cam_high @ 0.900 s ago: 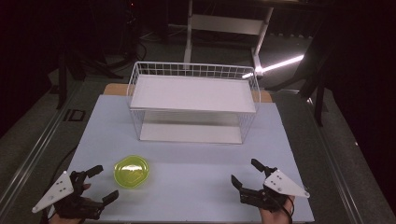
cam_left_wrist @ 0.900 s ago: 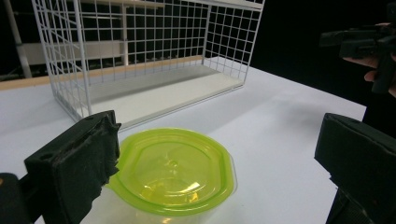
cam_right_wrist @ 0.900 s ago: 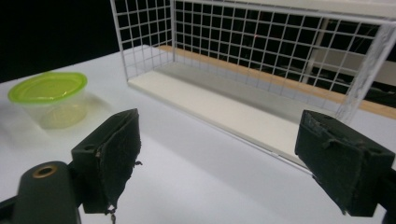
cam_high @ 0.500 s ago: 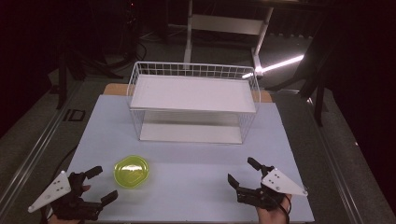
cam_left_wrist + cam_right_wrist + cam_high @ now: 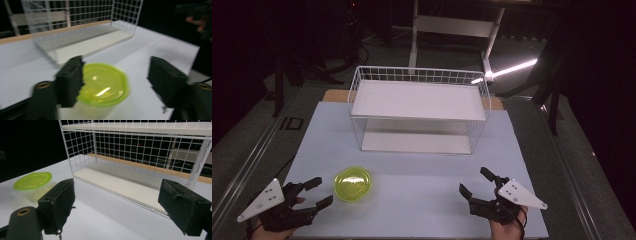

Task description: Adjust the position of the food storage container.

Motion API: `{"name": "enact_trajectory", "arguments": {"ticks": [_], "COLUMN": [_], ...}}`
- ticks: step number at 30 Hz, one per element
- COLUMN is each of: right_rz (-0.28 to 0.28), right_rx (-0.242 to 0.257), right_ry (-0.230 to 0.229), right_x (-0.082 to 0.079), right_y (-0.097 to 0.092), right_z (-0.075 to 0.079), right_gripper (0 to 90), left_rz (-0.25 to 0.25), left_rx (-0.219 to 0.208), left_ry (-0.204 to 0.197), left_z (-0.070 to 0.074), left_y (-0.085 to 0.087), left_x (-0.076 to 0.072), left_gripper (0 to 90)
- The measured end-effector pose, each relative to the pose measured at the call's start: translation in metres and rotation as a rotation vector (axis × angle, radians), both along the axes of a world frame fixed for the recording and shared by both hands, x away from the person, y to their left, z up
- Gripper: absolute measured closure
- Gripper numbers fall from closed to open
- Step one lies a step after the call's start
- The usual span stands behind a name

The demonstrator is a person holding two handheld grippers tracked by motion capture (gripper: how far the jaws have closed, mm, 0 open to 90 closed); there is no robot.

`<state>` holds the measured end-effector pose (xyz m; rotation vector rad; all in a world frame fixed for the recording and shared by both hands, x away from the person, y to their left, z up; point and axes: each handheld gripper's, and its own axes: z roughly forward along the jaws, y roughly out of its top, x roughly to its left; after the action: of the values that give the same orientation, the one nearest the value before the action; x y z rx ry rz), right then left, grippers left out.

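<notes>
Table [image 5: 412, 195] bears wire shelf rack [image 5: 419, 107] at back | lidded green container [image 5: 353, 183] near front, just beside left gripper [image 5: 314, 192], jaws wide, empty | right gripper [image 5: 474, 182] wide, idle | step: approach; next: straddle container, close.

no readable text, labels or numbers anywhere (container lid plain too)
</notes>
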<state>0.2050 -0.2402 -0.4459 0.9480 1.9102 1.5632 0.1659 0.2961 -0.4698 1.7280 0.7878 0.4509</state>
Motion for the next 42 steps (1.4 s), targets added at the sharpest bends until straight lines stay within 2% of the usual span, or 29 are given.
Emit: {"name": "enact_trajectory", "arguments": {"ticks": [1,2,3,4,6,8,9,12,16,18,20,23,31,34,39,42], "right_rz": [0.002,0.002,0.002,0.002,0.002,0.005,0.009,0.013,0.018,0.017,0.02,0.02,0.025,0.032,0.041,0.043], "right_rx": [-0.001,-0.001,-0.004,-0.005,-0.006,-0.005,-0.004,-0.005,-0.01,-0.006,-0.005,-0.004,0.0,-0.003,-0.011,-0.016], "right_ry": [0.001,0.001,0.001,0.001,0.004,0.005,0.01,0.012,-0.001,0.002,0.013,0.013,0.015,0.015,0.01,0.01], "right_x": [0.0,0.0,0.0,0.0,0.0,0.0,0.0,0.0,-0.001,0.0,0.001,0.0,0.0,0.0,-0.002,-0.003], "right_y": [-0.001,-0.001,-0.001,-0.001,-0.001,0.0,0.001,0.001,0.001,0.0,-0.001,-0.002,-0.003,-0.003,-0.002,-0.001], "right_z": [0.0,0.0,0.0,-0.001,-0.001,-0.001,-0.001,-0.002,-0.002,-0.002,-0.003,-0.003,-0.003,-0.003,-0.003,-0.003], "right_gripper": [13.9,13.9,13.9,13.9,14.0,14.0,14.0,14.0,14.0,14.0,14.0,14.0,14.1,14.0,14.1,14.1], "left_rz": [-0.004,0.002,0.005,0.003,0.025,0.038,0.035,0.009,-0.035,-0.04,-0.045,-0.053,-0.074,-0.074,-0.08,-0.09], "left_rx": [0.017,0.045,0.071,0.079,0.124,0.138,0.16,0.241,0.298,0.311,0.318,0.33,0.331,0.314,0.346,0.341], "left_ry": [0.017,0.029,0.058,0.076,0.111,0.16,0.184,0.23,0.261,0.277,0.297,0.308,0.321,0.331,0.326,0.33], "left_z": [-0.002,-0.006,-0.01,-0.012,-0.019,-0.026,-0.03,-0.038,-0.043,-0.045,-0.05,-0.054,-0.056,-0.057,-0.058,-0.058], "left_y": [0.005,0.008,0.012,0.015,0.018,0.019,0.019,0.011,-0.002,-0.006,-0.012,-0.02,-0.035,-0.044,-0.065,-0.072], "left_x": [0.001,0.001,0.001,0.001,0.002,0.004,0.006,0.011,0.021,0.027,0.034,0.038,0.047,0.055,0.064,0.068], "left_gripper": [48.4,48.4,55.1,60.8,72.3,82.2,88.8,90.0,90.0,90.0,90.0,90.0,90.0,90.0,90.0,90.0]}}
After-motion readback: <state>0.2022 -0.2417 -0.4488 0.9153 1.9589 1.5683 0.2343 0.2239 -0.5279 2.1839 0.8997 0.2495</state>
